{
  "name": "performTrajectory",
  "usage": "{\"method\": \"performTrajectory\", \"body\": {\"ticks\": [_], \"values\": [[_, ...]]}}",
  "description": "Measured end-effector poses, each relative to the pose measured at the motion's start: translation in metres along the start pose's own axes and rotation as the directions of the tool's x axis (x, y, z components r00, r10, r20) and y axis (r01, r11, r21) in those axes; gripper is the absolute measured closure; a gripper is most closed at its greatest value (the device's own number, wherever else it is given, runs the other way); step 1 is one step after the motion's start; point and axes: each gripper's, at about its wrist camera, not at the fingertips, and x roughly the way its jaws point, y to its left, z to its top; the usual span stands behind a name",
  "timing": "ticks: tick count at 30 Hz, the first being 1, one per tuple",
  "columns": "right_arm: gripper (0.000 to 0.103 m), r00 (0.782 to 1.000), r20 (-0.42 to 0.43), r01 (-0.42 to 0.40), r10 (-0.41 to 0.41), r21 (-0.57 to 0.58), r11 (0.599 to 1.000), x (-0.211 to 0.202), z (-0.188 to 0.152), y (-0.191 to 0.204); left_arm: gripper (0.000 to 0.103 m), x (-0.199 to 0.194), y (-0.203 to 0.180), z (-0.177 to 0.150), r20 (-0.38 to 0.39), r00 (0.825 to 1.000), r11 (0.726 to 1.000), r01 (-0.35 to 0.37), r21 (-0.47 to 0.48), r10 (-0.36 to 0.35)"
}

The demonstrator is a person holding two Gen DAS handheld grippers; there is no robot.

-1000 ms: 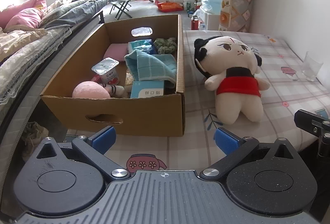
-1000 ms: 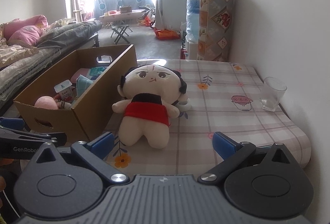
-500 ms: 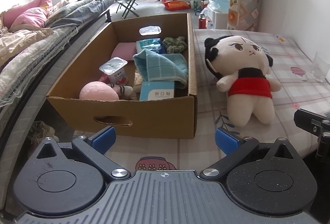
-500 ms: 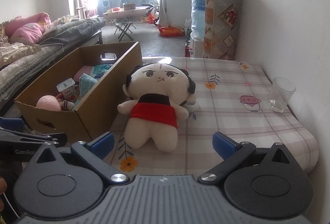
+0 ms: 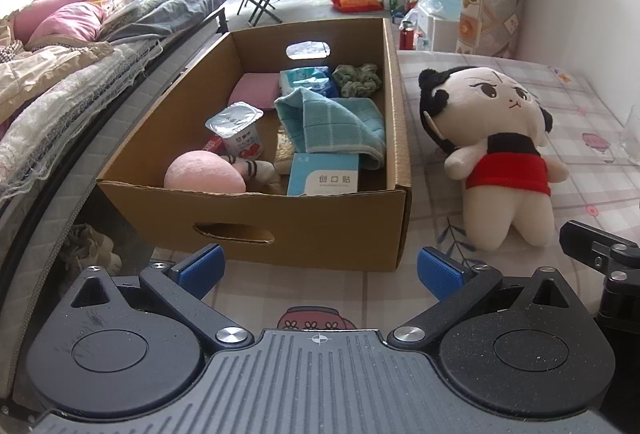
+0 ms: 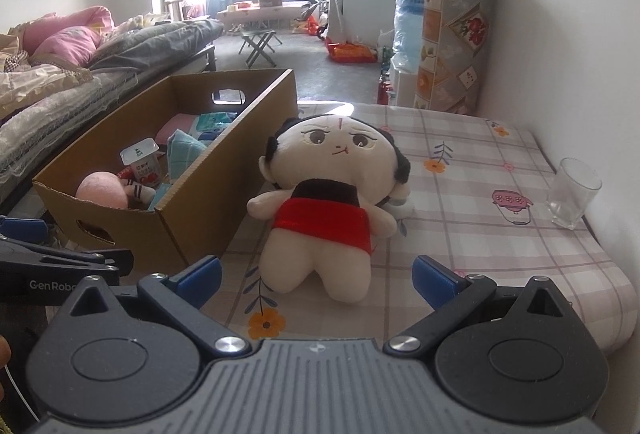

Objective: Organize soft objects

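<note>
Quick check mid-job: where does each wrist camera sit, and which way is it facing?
Left wrist: behind the open left gripper, facing the cardboard box; right gripper's body at right edge.
Right wrist: behind the open right gripper, facing the plush doll; left gripper at left edge.
Shared: box, doll, checked tablecloth, drinking glass.

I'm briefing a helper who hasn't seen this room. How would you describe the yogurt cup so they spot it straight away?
Find the open cardboard box on the checked tablecloth, left of the plush doll. Inside it, towards the left, the yogurt cup stands upright behind a pink round plush and left of a folded teal cloth. It is the only item with a silver foil lid and red fruit printed on its side.
</note>
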Motion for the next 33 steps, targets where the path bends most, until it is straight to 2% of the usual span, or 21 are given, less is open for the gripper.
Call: {"method": "performTrajectory", "body": {"ticks": [14,33], "values": [[0.0,0.999,-0.017,-0.041,0.041,-0.001,0.999,0.007,0.002,0.007,0.0,0.0,0.0,0.0,-0.005,1.0,1.0,-0.004,0.0,0.004],[0.0,0.999,-0.037,-0.036,0.036,0.008,0.999,0.015,0.0,0.007,0.0,-0.005,0.0,-0.001,0.0,1.0,1.0,-0.01,-0.007,0.01]]}}
